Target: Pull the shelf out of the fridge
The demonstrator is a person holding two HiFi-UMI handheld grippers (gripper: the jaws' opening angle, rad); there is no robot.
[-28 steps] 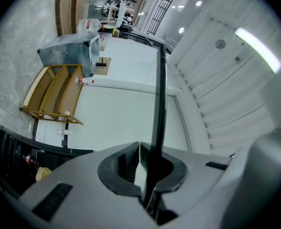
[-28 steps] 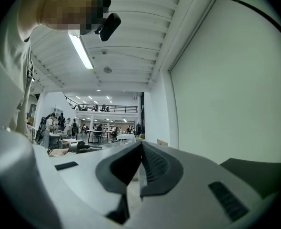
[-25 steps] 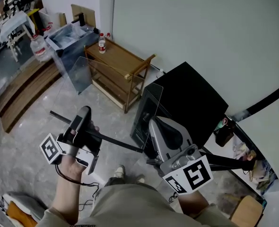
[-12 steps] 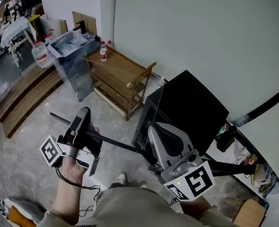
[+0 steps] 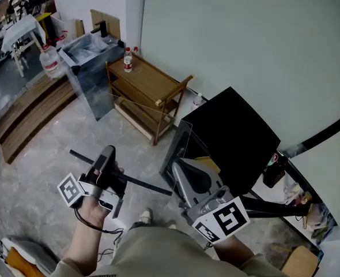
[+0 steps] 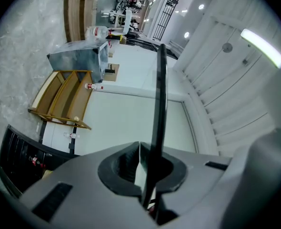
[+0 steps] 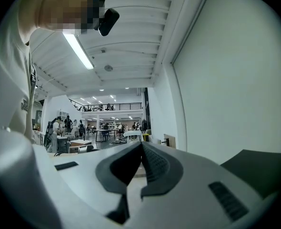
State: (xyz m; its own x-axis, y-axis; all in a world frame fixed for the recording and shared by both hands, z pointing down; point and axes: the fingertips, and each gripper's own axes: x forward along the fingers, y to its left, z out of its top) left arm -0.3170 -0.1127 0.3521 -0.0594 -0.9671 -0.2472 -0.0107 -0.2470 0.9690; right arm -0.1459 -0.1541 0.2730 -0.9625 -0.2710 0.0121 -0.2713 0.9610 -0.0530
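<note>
A clear glass shelf (image 5: 144, 137) with a black front rail (image 5: 129, 180) hangs over the floor in front of the small black fridge (image 5: 233, 128). My left gripper (image 5: 106, 156) is shut on that rail. In the left gripper view the rail (image 6: 158, 94) runs upward out of the pinched jaws of the left gripper (image 6: 144, 151). My right gripper (image 5: 178, 166) is low at the fridge's open front, by the rail's right end. In its own view the right gripper (image 7: 141, 144) has its tips together and I see nothing between them.
A wooden cart (image 5: 150, 82) with a small bottle (image 5: 128, 59) stands against the white wall, left of the fridge. A metal tub (image 5: 89, 53) and a water jug (image 5: 50, 61) are beyond it. Wooden steps (image 5: 26, 111) run along the left. My shoe (image 5: 146, 215) is below the rail.
The left gripper and the shelf have shifted a little to the right and down in the head view. The right gripper has sunk lower and closer to the fridge front.
</note>
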